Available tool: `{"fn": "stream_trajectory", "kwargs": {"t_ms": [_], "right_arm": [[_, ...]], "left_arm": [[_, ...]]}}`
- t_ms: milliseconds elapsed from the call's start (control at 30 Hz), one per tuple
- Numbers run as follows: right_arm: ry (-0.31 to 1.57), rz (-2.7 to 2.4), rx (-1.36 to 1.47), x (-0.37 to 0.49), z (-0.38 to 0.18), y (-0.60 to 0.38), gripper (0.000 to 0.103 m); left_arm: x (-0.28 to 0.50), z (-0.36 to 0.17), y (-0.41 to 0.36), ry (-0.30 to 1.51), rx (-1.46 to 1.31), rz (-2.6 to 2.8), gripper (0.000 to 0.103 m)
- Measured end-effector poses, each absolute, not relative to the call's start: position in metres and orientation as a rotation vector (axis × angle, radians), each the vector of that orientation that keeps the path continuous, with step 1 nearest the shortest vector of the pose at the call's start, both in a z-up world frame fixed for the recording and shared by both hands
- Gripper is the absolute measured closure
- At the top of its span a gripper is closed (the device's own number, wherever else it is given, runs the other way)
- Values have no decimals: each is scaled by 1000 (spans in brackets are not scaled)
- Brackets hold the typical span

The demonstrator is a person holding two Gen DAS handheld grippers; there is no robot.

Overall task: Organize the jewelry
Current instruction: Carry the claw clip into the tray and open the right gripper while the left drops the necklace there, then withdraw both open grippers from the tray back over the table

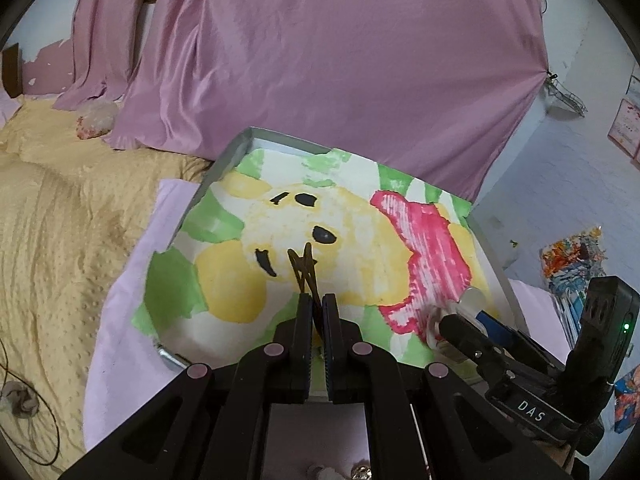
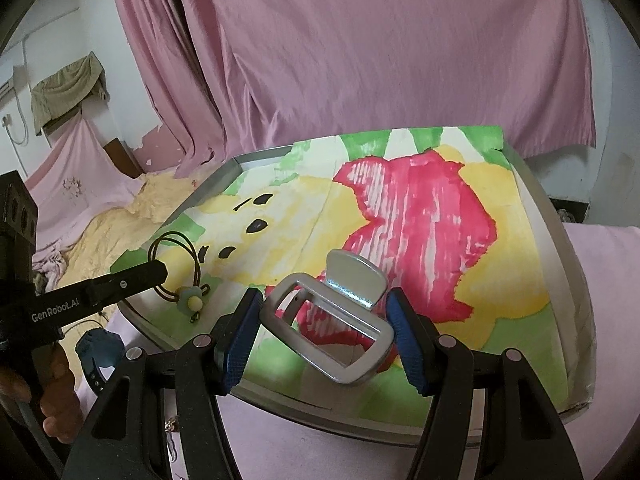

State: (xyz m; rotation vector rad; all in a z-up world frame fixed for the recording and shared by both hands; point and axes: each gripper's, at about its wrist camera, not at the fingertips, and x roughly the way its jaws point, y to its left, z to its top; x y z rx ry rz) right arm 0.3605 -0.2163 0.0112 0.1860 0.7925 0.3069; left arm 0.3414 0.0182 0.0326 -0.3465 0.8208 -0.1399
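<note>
Hair tie (image 1: 305, 270) in left claw (image 1: 319, 312), flower charm (image 2: 195, 301) visible only rightward

black left gripper (image 1: 316, 312) and right gripper (image 2: 326, 320), blue ribbed jaws, silver screws.

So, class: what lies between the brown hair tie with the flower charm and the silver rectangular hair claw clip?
Only bare painted paper lining the tray, between hair tie and clip, in the right wrist view.
</note>
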Motion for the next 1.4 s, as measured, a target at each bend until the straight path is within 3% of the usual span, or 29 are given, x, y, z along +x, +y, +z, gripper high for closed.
{"fn": "stream_trajectory", "kwargs": {"t_ms": [267, 400, 500, 567, 633, 767, 833, 933, 1400], "right_arm": [[741, 275, 177, 349, 23, -219, 38], [701, 259, 172, 339, 35, -223, 28], [667, 247, 161, 331, 45, -225, 27], [647, 236, 151, 326, 50, -227, 25], [621, 225, 145, 319, 56, -229, 20], [576, 205, 147, 306, 65, -235, 19], [556, 195, 148, 298, 69, -237, 14], [517, 184, 143, 284, 75, -240, 10], [348, 106, 137, 203, 90, -254, 4]], "left_arm": [[329, 35, 19, 816, -323, -114, 97], [319, 39, 19, 796, -318, -119, 95], [313, 44, 18, 771, -318, -126, 84], [308, 47, 19, 750, -325, -130, 66], [302, 51, 19, 713, -331, -127, 36], [290, 61, 17, 650, -307, -120, 33], [285, 65, 17, 629, -300, -118, 21], [272, 70, 16, 575, -296, -112, 11], [215, 67, 15, 442, -261, -70, 2]]}}
